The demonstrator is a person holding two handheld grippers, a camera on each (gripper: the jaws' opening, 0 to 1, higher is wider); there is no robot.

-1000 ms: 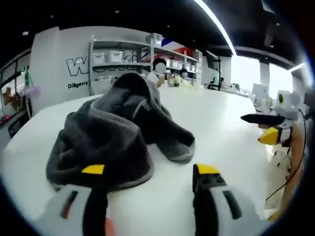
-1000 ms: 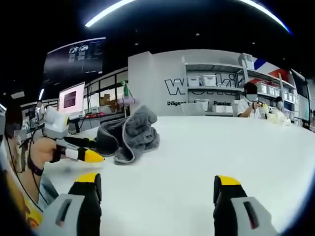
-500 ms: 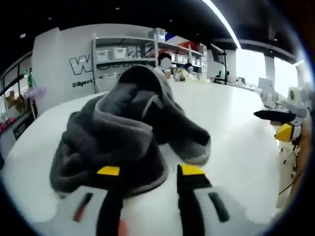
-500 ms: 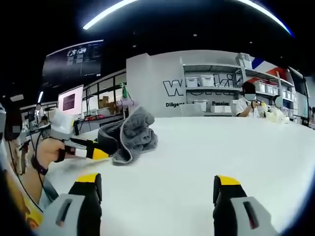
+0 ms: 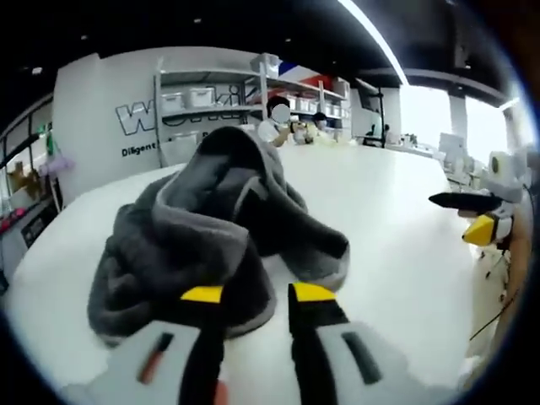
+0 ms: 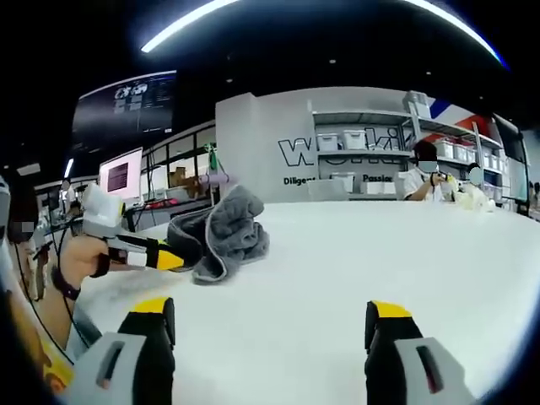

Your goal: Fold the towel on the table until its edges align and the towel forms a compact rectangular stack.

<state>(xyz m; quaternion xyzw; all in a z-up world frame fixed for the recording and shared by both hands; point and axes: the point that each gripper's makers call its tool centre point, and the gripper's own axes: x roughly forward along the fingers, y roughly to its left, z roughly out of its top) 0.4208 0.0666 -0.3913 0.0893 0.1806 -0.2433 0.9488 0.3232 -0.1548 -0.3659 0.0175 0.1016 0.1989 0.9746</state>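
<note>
A crumpled dark grey towel (image 5: 202,219) lies heaped on the white table (image 5: 396,211). My left gripper (image 5: 257,294) has its yellow-tipped jaws drawn close together, and the towel's near edge is pinched between them. In the right gripper view the towel (image 6: 224,232) sits at the far left, with the left gripper (image 6: 164,257) held by a hand against its edge. My right gripper (image 6: 270,310) stands wide open over bare table (image 6: 354,253), well apart from the towel. It also shows at the right edge of the left gripper view as the right gripper (image 5: 462,215).
Shelves with white bins (image 6: 354,139) line the back wall. People (image 6: 426,181) sit at the table's far end. Monitors (image 6: 122,173) and desks stand beyond the left side. A cable (image 5: 498,295) hangs off the table's right edge.
The left gripper's jaws have narrowed step by step onto the towel's near edge. The right gripper has stayed open and nearly still.
</note>
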